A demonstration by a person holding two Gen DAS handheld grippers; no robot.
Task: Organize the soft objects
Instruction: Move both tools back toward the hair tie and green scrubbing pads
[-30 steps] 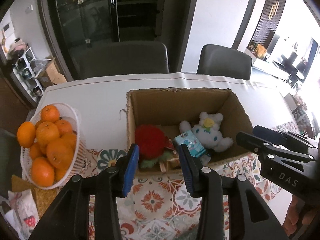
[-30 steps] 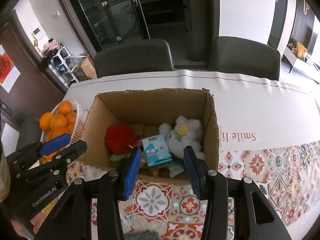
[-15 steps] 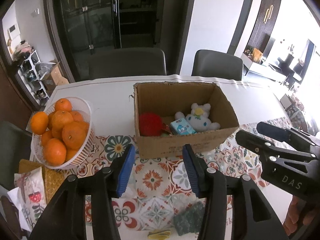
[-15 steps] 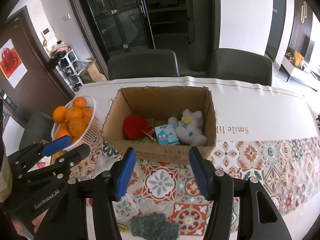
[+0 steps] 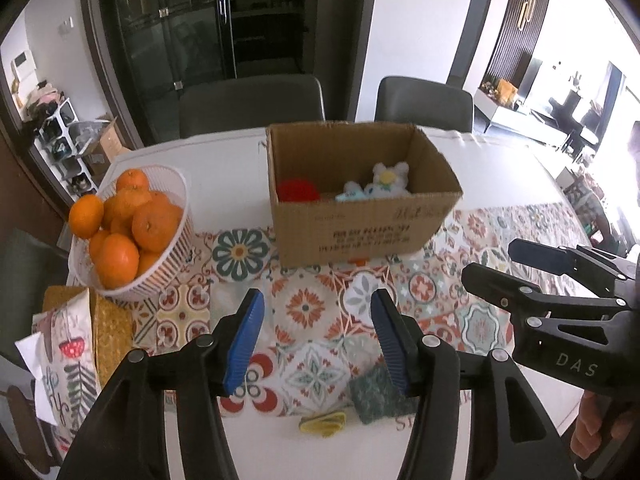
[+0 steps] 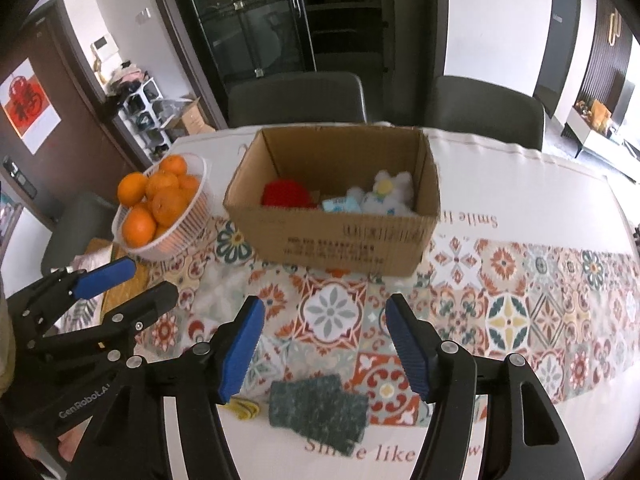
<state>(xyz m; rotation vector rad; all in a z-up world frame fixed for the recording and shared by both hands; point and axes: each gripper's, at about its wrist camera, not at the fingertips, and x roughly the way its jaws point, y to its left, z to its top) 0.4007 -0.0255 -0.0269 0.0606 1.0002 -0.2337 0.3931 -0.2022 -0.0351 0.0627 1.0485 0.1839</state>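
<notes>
Tiled worktop [image 6: 520,320]: your right gripper [image 6: 324,344] and left gripper [image 5: 316,336] hung wide open, empty; square over green cloth [image 6: 318,408] before closing.

Left gripper [image 5: 316,332] open over patterned cloth [image 5: 304,308]; cardboard box [image 5: 360,232] w/ white plush [image 5: 390,178], red plush [image 5: 298,191]; oranges basket [image 5: 160,256] left.

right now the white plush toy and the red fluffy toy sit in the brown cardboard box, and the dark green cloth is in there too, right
Not quite. The white plush toy and red fluffy toy do sit in the brown cardboard box, but the dark green cloth lies outside it on the patterned tablecloth, as the right wrist view shows.
</notes>
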